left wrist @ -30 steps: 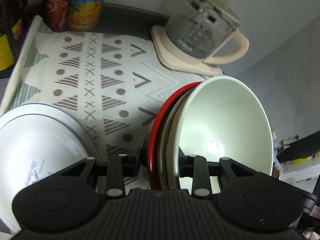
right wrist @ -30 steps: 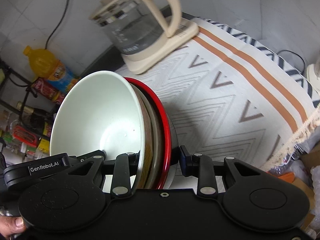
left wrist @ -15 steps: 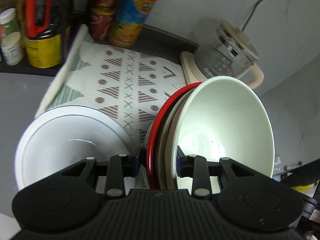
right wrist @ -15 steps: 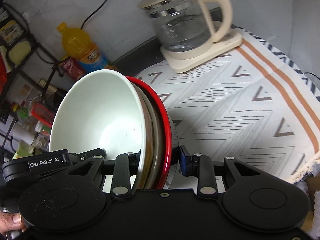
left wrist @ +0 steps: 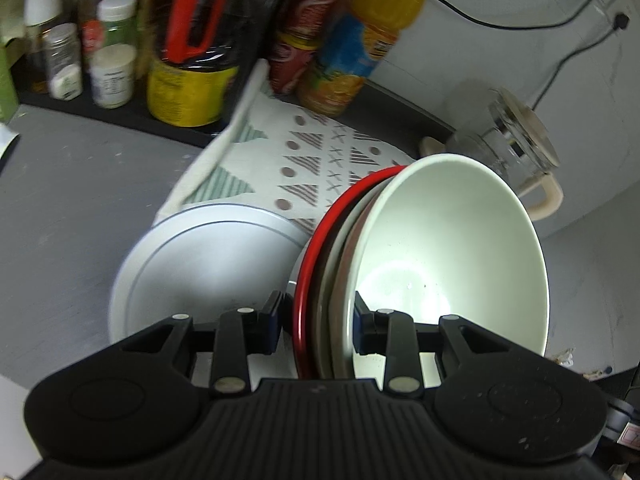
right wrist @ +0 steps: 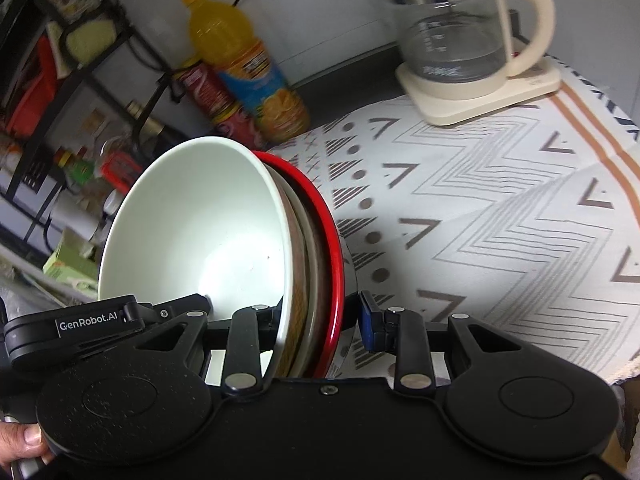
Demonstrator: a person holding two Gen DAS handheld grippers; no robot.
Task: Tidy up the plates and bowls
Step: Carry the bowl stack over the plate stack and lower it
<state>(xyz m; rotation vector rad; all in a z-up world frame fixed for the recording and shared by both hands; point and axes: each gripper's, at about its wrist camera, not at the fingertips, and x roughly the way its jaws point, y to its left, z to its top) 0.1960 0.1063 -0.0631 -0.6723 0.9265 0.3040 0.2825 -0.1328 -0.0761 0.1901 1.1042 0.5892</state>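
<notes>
Closest in, the left tool (left wrist: 316,326) and the right tool (right wrist: 316,322) each straddle the rim of one nested stack of dishes (left wrist: 340,292), carried on edge; each tool's two fingers sit on either side of the stack and appear clenched on it, though the left tool's outer pad shows a sliver of gap. The stack's inner dish is a pale green bowl (left wrist: 448,264), backed by brownish plates and a red plate (left wrist: 316,264). Just past the left tool, to its left and lower, a large white bowl (left wrist: 200,268) rests on the grey bench (left wrist: 80,200). Beyond the tools lies a patterned cloth (right wrist: 480,208), then a glass kettle (right wrist: 452,36) on its base, an orange drink bottle (right wrist: 244,64) and jars on a shelf. Judging from this, the gathering looks done; the stack has yet to be set down, perhaps in or beside the white bowl.
</notes>
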